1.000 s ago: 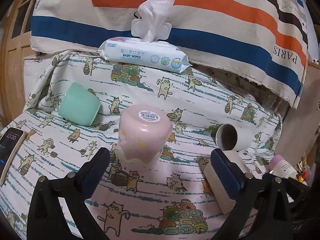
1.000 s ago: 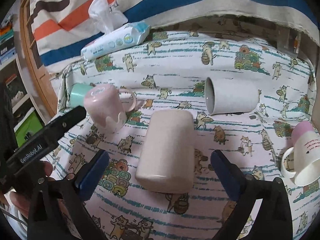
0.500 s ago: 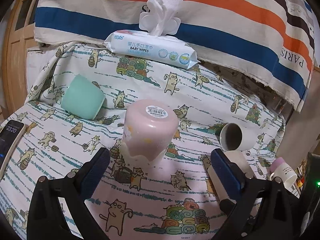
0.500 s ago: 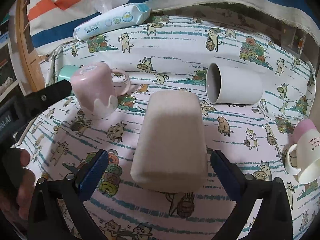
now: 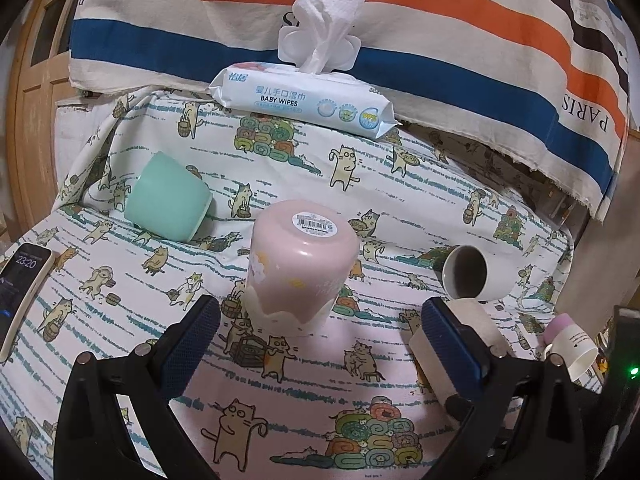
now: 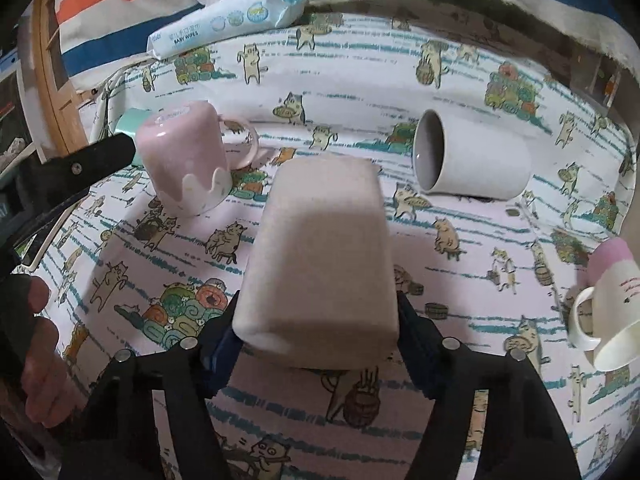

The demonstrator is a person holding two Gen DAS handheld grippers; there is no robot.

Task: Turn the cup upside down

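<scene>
A beige cup (image 6: 320,256) lies on its side on the cat-print cloth, its base pointing away from me. My right gripper (image 6: 318,332) is shut on it near its rim end. The cup also shows in the left wrist view (image 5: 472,324), behind the right finger. A pink mug (image 5: 300,264) stands upside down with a barcode sticker on its base; it also shows in the right wrist view (image 6: 184,168). My left gripper (image 5: 320,340) is open and empty just in front of the pink mug.
A mint cup (image 5: 168,200) and a grey cup (image 6: 472,160) lie on their sides. A white-and-pink mug (image 6: 608,312) lies at the right edge. A baby wipes pack (image 5: 304,100) sits at the back and a phone (image 5: 20,288) at the left.
My right gripper has moved forward and closed on the beige cup. My left gripper has drawn back slightly from the pink mug and stays open.
</scene>
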